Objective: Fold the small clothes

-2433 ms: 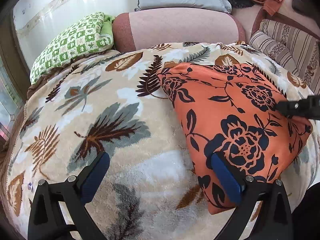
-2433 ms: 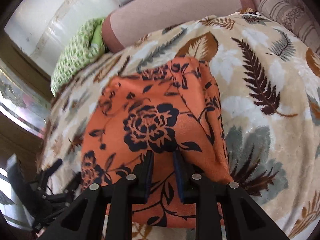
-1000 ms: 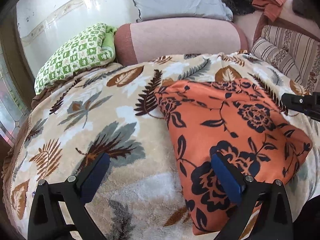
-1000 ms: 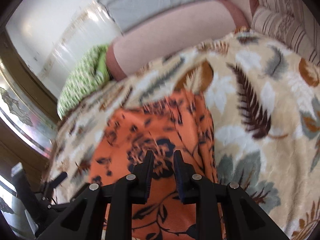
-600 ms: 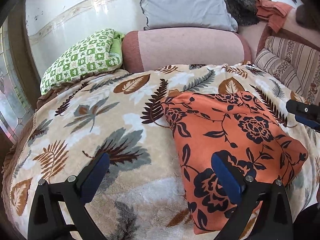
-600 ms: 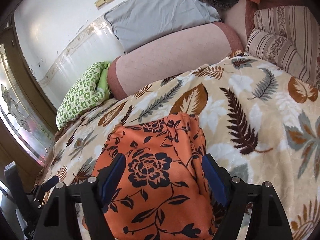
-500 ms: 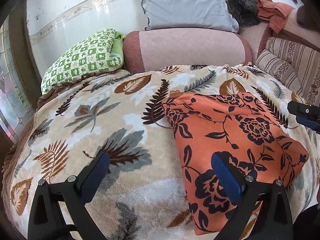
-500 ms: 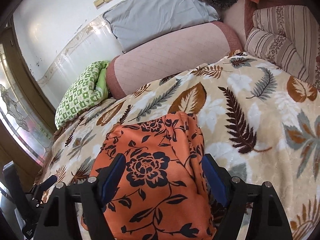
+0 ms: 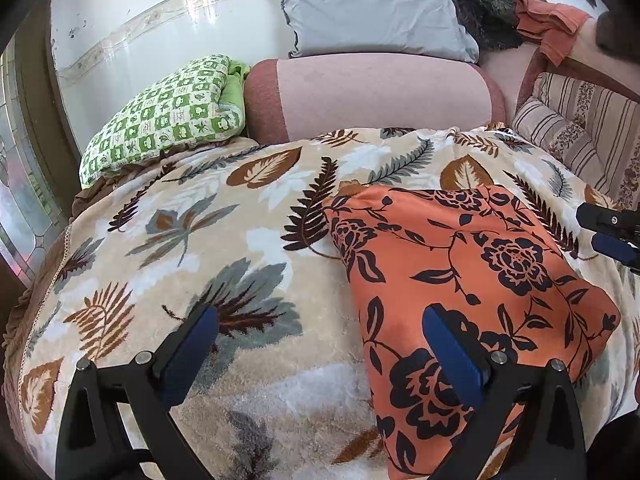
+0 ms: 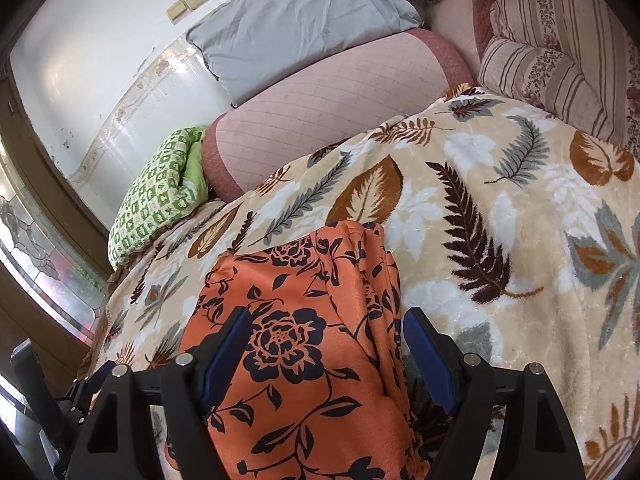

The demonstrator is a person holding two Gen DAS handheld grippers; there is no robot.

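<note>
An orange cloth with black flowers [image 9: 472,280] lies folded on the leaf-patterned blanket [image 9: 200,240]. In the left wrist view my left gripper [image 9: 320,340] stands open above the blanket, its right finger [image 9: 452,356] over the cloth's near left part and its left finger over bare blanket. The right gripper's tip shows at the right edge [image 9: 608,232]. In the right wrist view the same cloth [image 10: 304,344] lies under my right gripper [image 10: 328,348], which is open with nothing pressed between its blue pads. The cloth's right side [image 10: 380,300] is bunched in folds.
A pink bolster [image 9: 372,96], a grey pillow [image 9: 368,8] and a green checked pillow [image 9: 160,120] lie at the bed's far end. Striped cushions [image 9: 580,128] line the right side. A window [image 10: 40,264] is on the left. Bare blanket [image 10: 520,240] spreads right of the cloth.
My right gripper has opened wide, letting go of the orange cloth, and lifted back a little. The left gripper has stayed open and has also drawn back slightly. The cloth lies still.
</note>
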